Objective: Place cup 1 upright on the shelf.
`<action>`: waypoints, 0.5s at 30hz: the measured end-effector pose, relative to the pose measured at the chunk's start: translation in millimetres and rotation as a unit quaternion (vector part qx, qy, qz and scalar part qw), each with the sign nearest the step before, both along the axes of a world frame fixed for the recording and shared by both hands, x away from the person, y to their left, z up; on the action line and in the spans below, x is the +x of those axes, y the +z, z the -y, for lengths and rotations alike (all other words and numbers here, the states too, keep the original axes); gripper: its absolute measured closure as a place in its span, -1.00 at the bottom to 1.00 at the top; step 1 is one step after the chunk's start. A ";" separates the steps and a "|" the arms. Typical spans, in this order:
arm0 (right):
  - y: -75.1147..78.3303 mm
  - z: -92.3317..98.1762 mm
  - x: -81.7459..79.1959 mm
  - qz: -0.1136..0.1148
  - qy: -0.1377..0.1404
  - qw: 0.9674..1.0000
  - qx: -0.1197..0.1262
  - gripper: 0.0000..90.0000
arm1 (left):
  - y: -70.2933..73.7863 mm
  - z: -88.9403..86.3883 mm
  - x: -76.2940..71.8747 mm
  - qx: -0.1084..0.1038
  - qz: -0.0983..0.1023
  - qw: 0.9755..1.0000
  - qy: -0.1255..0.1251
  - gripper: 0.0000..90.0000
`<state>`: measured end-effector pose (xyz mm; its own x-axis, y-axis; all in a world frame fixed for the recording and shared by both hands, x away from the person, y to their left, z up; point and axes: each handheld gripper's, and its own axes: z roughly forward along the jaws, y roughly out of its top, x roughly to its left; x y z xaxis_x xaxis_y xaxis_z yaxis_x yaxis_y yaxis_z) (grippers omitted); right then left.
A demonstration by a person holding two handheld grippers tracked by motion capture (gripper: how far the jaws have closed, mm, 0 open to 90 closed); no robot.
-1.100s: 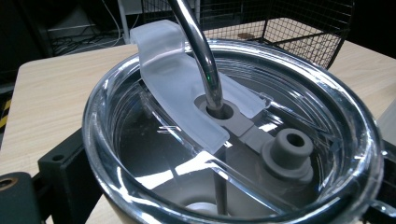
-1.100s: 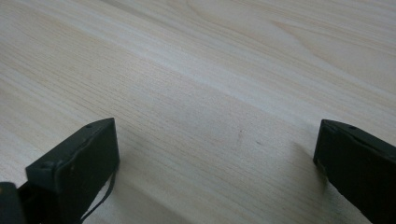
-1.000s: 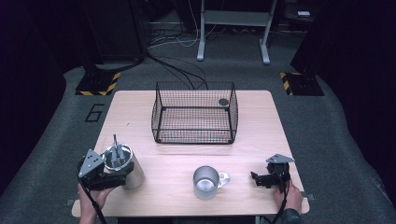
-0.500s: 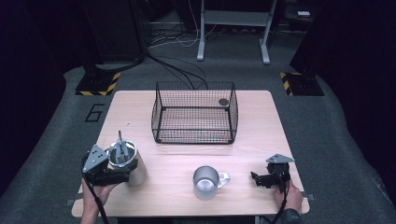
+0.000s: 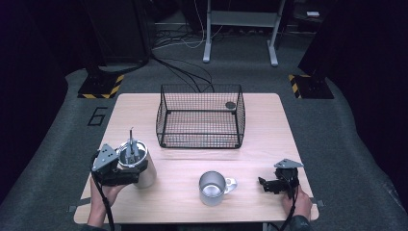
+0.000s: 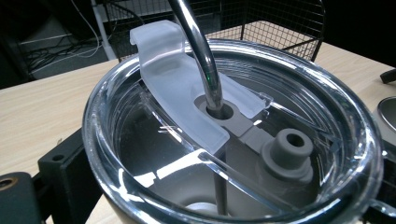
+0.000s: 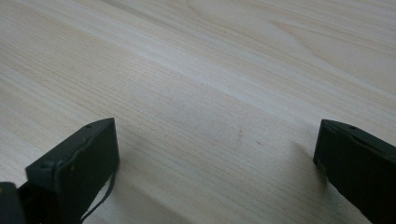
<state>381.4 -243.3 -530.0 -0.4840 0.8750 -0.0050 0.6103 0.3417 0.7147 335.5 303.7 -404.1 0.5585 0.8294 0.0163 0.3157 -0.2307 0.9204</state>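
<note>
A steel tumbler (image 5: 140, 168) with a clear lid (image 6: 233, 140) and a bent metal straw (image 6: 198, 51) is at the table's front left. My left gripper (image 5: 130, 175) is shut on the tumbler's body just below the lid, with one black finger (image 6: 65, 182) against its side. In the high view the tumbler leans slightly; I cannot tell whether its base touches the table. A frosted glass mug (image 5: 211, 187) stands at the front centre with its handle to the right. At the front right my right gripper (image 5: 267, 184) (image 7: 217, 163) rests low over bare wood, open, nothing between its jaws.
A black wire basket (image 5: 200, 144) stands in the middle of the wooden table (image 5: 269, 130), towards the back, with a small dark round object (image 5: 230, 105) in its far right corner. Dark floor, cables and a stand's legs lie beyond the table.
My left gripper has carried the tumbler a little to the right and away from the front edge. The right gripper and the mug have stayed where they were.
</note>
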 end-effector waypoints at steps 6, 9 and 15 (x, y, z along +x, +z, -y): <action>0.0 0.1 0.0 0.000 0.000 1.000 0.000 -1.00 | 4.5 6.9 5.1 0.000 0.001 1.000 -0.011 -0.91; 0.0 0.0 0.0 0.000 0.000 1.000 0.000 -1.00 | 6.6 10.7 8.0 0.002 0.002 1.000 -0.016 -0.91; 0.0 0.0 0.0 0.000 0.000 1.000 0.000 -1.00 | 10.5 19.3 13.3 0.006 0.003 1.000 -0.028 -0.91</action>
<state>381.4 -243.3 -530.0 -0.4840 0.8751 -0.0054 0.6104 0.3420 0.7145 348.8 284.4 -393.6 0.6042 0.7963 0.0287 0.2967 -0.2582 0.9194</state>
